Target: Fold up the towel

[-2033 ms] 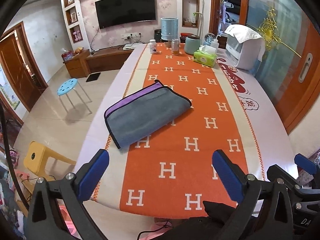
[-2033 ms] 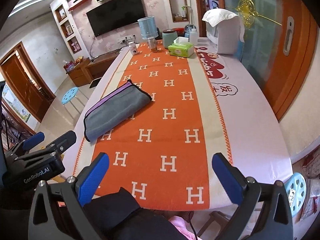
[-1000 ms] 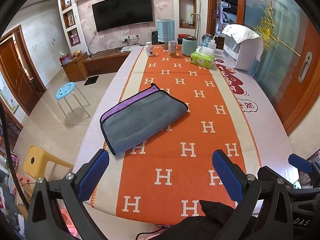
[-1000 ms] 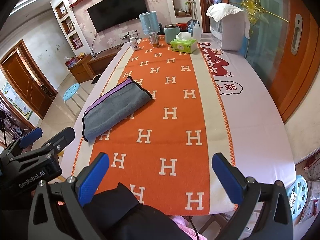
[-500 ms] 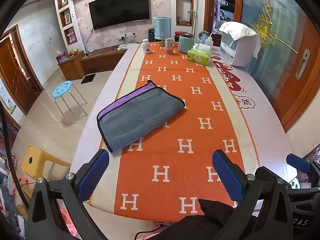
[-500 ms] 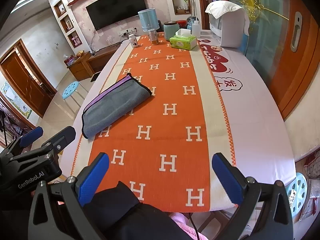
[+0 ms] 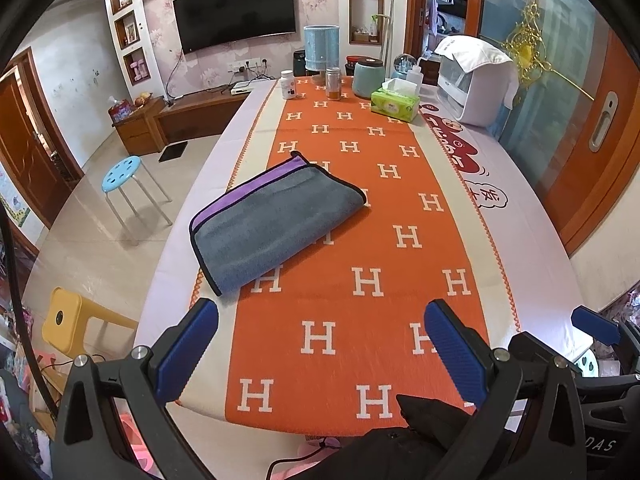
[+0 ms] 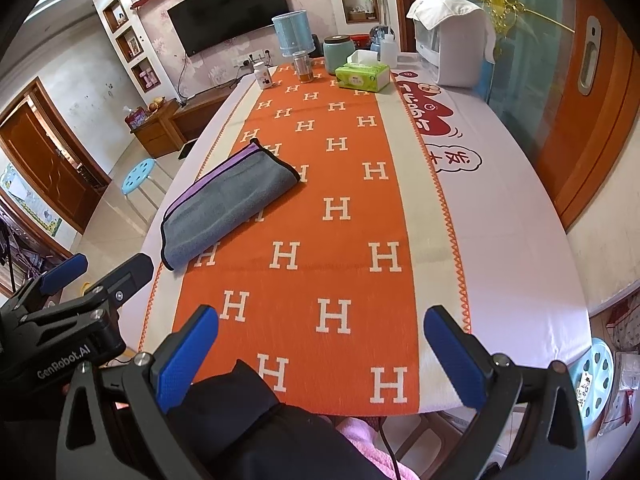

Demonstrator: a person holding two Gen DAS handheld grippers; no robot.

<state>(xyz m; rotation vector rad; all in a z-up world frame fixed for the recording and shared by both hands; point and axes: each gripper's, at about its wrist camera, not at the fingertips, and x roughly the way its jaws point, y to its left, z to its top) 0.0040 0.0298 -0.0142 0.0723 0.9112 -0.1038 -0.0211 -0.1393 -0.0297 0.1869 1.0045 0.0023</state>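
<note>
A grey towel (image 7: 272, 224) with a purple strip and black edging lies folded on the left side of the orange table runner (image 7: 360, 280); it also shows in the right wrist view (image 8: 228, 208). My left gripper (image 7: 320, 344) is open and empty, held back above the table's near edge, well short of the towel. My right gripper (image 8: 320, 344) is open and empty, also back at the near edge. The left gripper's body (image 8: 72, 320) shows at the left of the right wrist view.
At the table's far end stand a green tissue box (image 7: 395, 105), a teal jar (image 7: 368, 79), a blue cylinder (image 7: 321, 48), small bottles (image 7: 288, 85) and a white appliance (image 7: 472, 84). A blue stool (image 7: 122, 170) and a yellow stool (image 7: 68, 320) stand left of the table.
Both grippers have drawn back and risen a little from the table, so the towel looks farther off. The towel has not moved. Both grippers stay open.
</note>
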